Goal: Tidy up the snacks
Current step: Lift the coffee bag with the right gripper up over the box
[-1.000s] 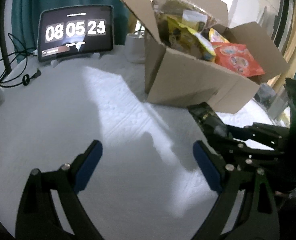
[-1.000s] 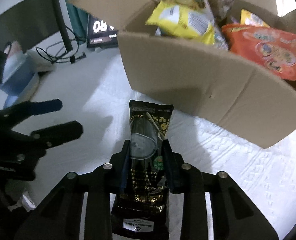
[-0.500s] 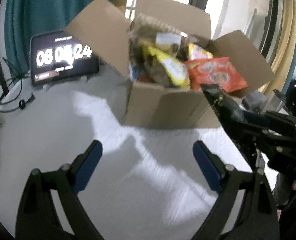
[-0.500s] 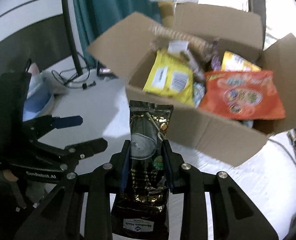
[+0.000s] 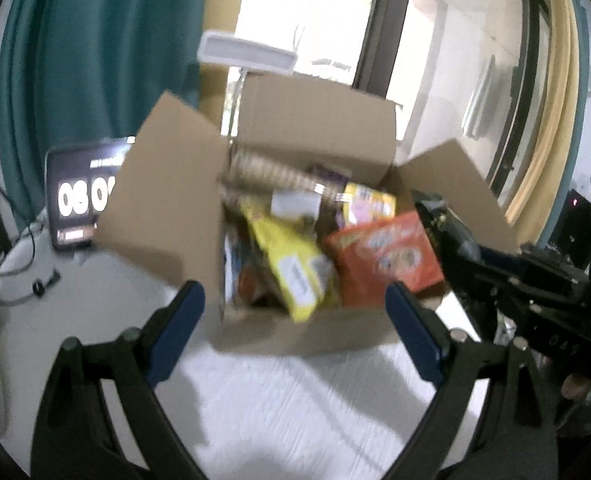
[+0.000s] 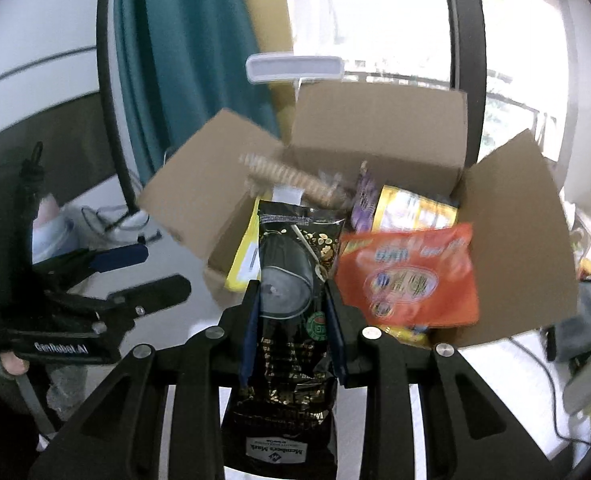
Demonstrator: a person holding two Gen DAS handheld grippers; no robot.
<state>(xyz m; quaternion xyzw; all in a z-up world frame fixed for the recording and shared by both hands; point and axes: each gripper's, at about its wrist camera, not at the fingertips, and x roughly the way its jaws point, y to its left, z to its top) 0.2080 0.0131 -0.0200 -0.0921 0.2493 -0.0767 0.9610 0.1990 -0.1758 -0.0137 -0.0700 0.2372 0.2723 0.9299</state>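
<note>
Black-and-gold foil snack pouch (image 6: 291, 280) sits clamped between the two blue-padded fingers of the right hand-held gripper (image 6: 292, 308), its long axis running straight forward along the fingers. The pouch's crimped far end points toward the open brown cardboard box (image 6: 379, 128), and its near end with a white label hangs back under the gripper body. In the right wrist view the pouch's far end overlaps the box's near wall and the yellow snack bag (image 6: 244, 258) inside; whether it touches either cannot be told. From the left wrist view the same pouch (image 5: 441, 224) shows as a dark shape at the box's right side, near the right flap, with the right hand-held gripper (image 5: 471, 256) reaching in from the right.

Left hand-held gripper (image 5: 295, 320) has its fingers spread wide apart and holds nothing; its blue pads (image 5: 175, 328) frame the box's near wall over the white textured worktop (image 5: 295, 400). In the right wrist view this gripper (image 6: 135, 276) hangs to the left of the box, apart from it.

Inside the box lie the yellow bag (image 5: 295, 272), an orange-red snack bag (image 5: 387, 256) leaning against the right side, a smaller yellow packet (image 5: 369, 204) behind it, and a clear sleeve of brown biscuits (image 5: 271, 172) lying across the top. A dark tablet clock with white digits (image 5: 83, 196) stands left of the box, partly hidden by its left flap.
</note>
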